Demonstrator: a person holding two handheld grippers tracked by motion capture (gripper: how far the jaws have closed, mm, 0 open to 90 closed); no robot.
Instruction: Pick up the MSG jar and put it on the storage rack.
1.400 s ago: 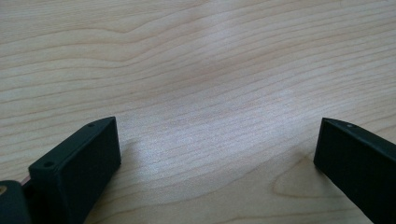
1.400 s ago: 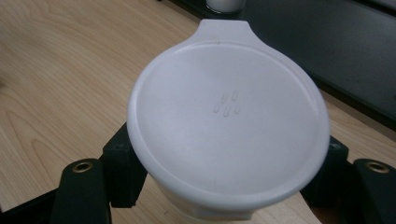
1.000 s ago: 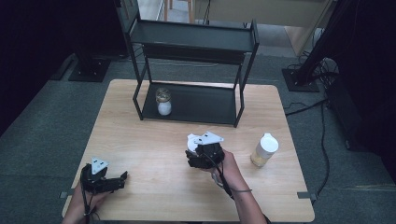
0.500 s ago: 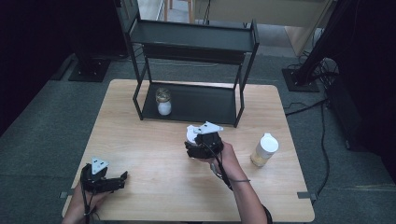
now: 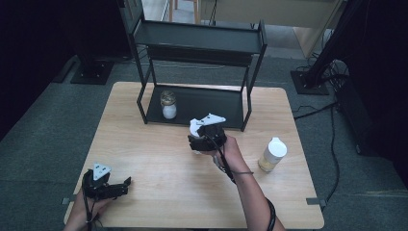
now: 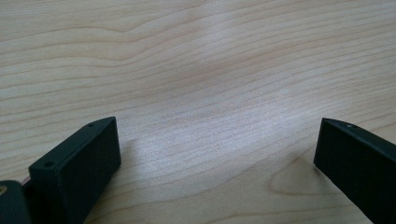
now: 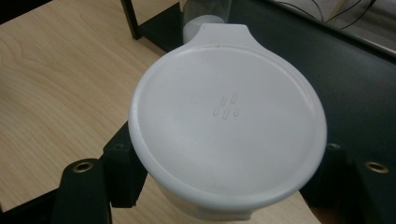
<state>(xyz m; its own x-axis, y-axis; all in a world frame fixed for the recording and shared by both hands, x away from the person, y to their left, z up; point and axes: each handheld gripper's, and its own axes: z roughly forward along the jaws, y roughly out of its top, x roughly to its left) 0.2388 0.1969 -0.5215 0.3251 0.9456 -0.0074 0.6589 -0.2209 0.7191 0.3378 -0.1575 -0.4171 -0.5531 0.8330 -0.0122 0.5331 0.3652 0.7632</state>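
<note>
My right gripper (image 5: 206, 138) is shut on a white-lidded container (image 7: 227, 126), its black jaws pressing the body on both sides just under the round lid. It hovers over the middle of the wooden table (image 5: 159, 163), close to the front of the black two-tier rack (image 5: 199, 43). The right gripper view looks down on the lid from my right gripper (image 7: 226, 186). A glass jar (image 5: 168, 105) with white contents stands on the rack's bottom shelf, and that jar (image 7: 207, 18) appears just beyond the lid. My left gripper (image 5: 122, 186) rests open at the near left corner; in its own view my left gripper (image 6: 219, 140) frames bare wood.
A second white-lidded jar (image 5: 273, 154) with pale yellowish contents stands on the table's right side. The rack's dark bottom shelf (image 7: 327, 84) lies right ahead of the held container. Cables and stand bases (image 5: 312, 82) sit on the grey floor around the table.
The right hand has carried the container away from the person toward the rack and slightly upward. The left gripper has stayed where it was.
</note>
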